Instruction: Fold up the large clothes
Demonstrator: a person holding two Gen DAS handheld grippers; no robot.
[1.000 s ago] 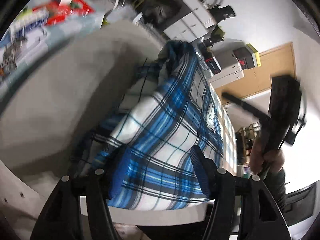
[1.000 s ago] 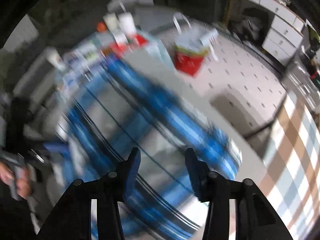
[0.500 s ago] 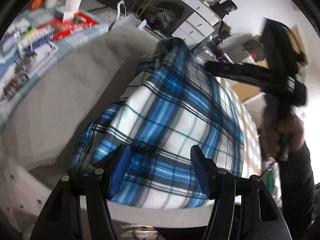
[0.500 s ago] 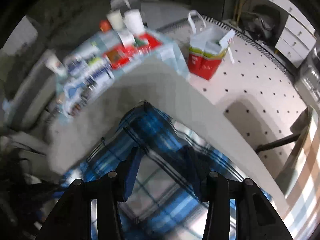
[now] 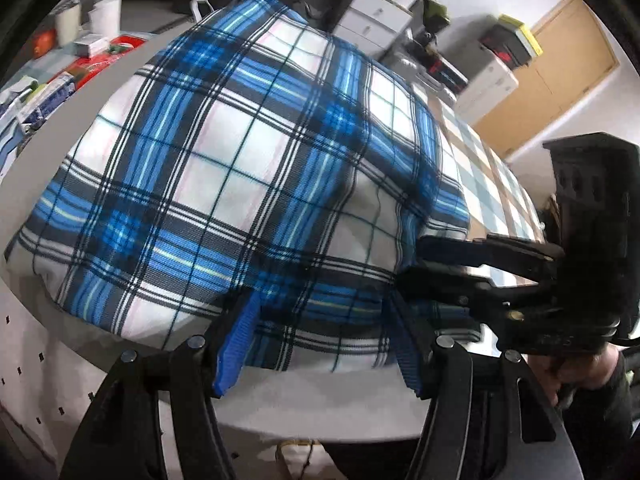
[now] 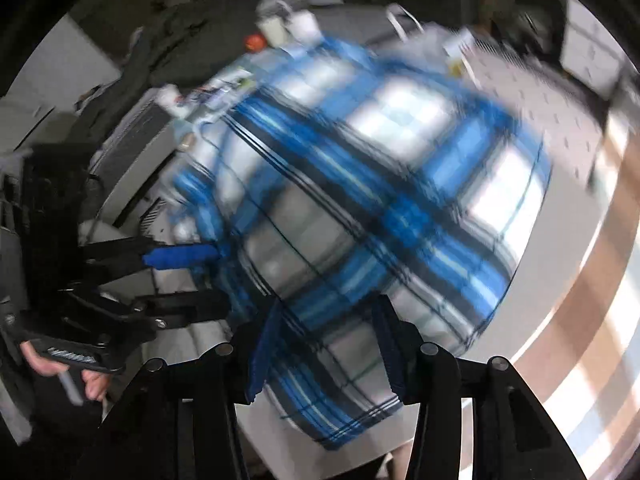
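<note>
- The left hand-held gripper [image 5: 326, 336] tilts steeply down over the near edge of the grey bench [image 5: 360, 412]; its blue pads [image 5: 236, 344] stand apart, with the near hem of the plaid garment [image 5: 256, 168] in the gap; whether they press the cloth I cannot tell
- The right hand-held gripper [image 6: 324, 348] also angles down, pads spread, over the garment's near right corner; this view is blurred, so contact is unclear
- From the left wrist it shows at the right, lying level, a hand [image 5: 576, 372] beneath it
- The blue, white and black garment lies folded flat on the bench; its long axis runs from the near edge toward the far cabinets [image 5: 372, 4]
- A checked cloth [image 5: 492, 176] lies just right of it
</note>
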